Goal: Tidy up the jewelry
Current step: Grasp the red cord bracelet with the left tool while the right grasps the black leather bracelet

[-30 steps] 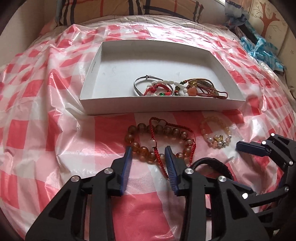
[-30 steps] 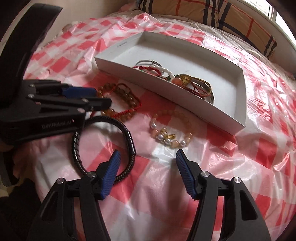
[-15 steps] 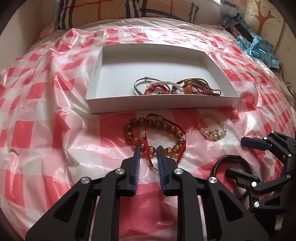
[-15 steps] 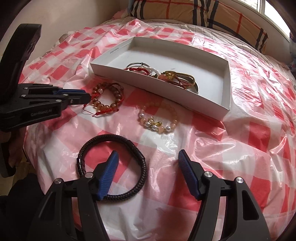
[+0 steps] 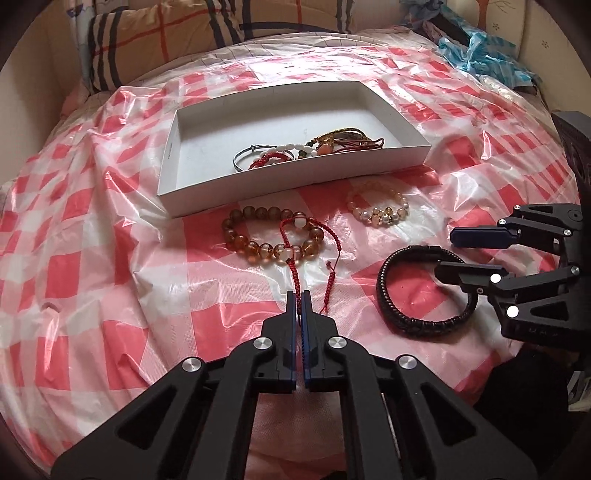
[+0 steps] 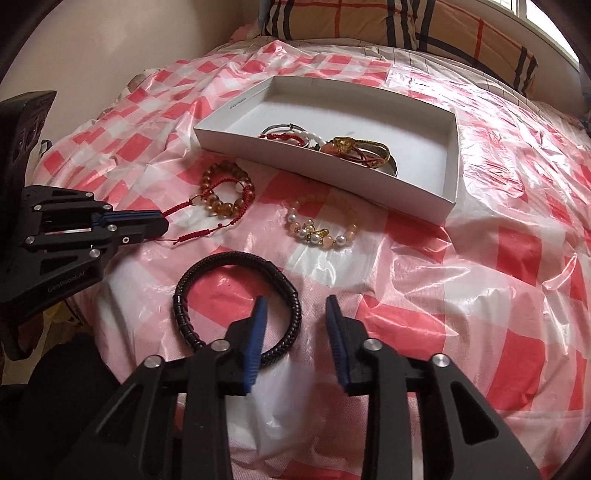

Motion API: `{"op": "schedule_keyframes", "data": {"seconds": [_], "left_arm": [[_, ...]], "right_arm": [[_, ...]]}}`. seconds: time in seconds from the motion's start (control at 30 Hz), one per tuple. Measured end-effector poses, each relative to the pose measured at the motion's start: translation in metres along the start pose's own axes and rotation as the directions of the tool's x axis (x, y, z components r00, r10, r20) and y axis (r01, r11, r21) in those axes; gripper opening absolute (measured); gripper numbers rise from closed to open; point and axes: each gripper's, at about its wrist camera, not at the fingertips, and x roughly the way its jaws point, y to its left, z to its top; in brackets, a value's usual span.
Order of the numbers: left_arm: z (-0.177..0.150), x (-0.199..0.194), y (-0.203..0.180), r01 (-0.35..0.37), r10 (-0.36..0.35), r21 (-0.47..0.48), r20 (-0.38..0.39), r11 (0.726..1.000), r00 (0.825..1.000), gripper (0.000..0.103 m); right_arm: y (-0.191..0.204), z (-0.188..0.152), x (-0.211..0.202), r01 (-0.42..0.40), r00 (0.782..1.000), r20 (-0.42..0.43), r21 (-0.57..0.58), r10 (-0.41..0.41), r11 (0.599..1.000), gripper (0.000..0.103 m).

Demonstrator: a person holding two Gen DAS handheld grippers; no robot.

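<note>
My left gripper [image 5: 299, 295] is shut on the cord of a red string bracelet [image 5: 295, 254], which trails back over an amber bead bracelet [image 5: 258, 232]; both also show in the right wrist view [image 6: 207, 199]. My right gripper [image 6: 295, 306] is open, with its left finger over the rim of a black braided bracelet [image 6: 236, 295] and nothing between the jaws. A pearl and peach bead bracelet [image 6: 321, 221] lies in front of the white tray [image 6: 452, 158]. The tray holds several bracelets [image 5: 306, 151].
Everything lies on a bed covered with crinkled red-and-white checked plastic [image 5: 110, 240]. A plaid pillow [image 5: 221, 29] sits behind the tray. Blue plastic wrapping [image 5: 480, 55] lies at the far right. A wall [image 6: 92, 55] stands to the left.
My left gripper closed on the red cord and pulled back toward me, stretching the cord off the amber beads. My right gripper drew back and narrowed slightly over the black bracelet.
</note>
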Motion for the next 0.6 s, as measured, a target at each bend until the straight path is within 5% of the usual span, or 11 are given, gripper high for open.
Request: {"op": "schedule_keyframes", "data": {"seconds": [0.33, 0.53, 0.57, 0.6], "left_arm": [[0.003, 0.014, -0.002, -0.027, 0.027, 0.005, 0.011, 1.000, 1.000, 0.041], [0.003, 0.020, -0.004, -0.013, 0.013, 0.013, 0.010, 1.000, 1.000, 0.040], [0.002, 0.019, -0.005, -0.005, 0.005, 0.015, 0.011, 1.000, 1.000, 0.032], [0.002, 0.018, -0.006, 0.010, -0.010, 0.027, 0.001, 1.000, 1.000, 0.009]], "right_arm": [[0.001, -0.001, 0.015, 0.010, 1.000, -0.017, -0.027, -0.010, 1.000, 0.043], [0.008, -0.002, 0.014, 0.038, 0.999, -0.010, -0.078, -0.039, 0.996, 0.042], [0.011, -0.003, 0.014, 0.031, 0.999, -0.010, -0.096, -0.032, 0.995, 0.033], [0.014, -0.003, 0.012, 0.029, 0.999, -0.013, -0.114, -0.030, 0.993, 0.020]]}}
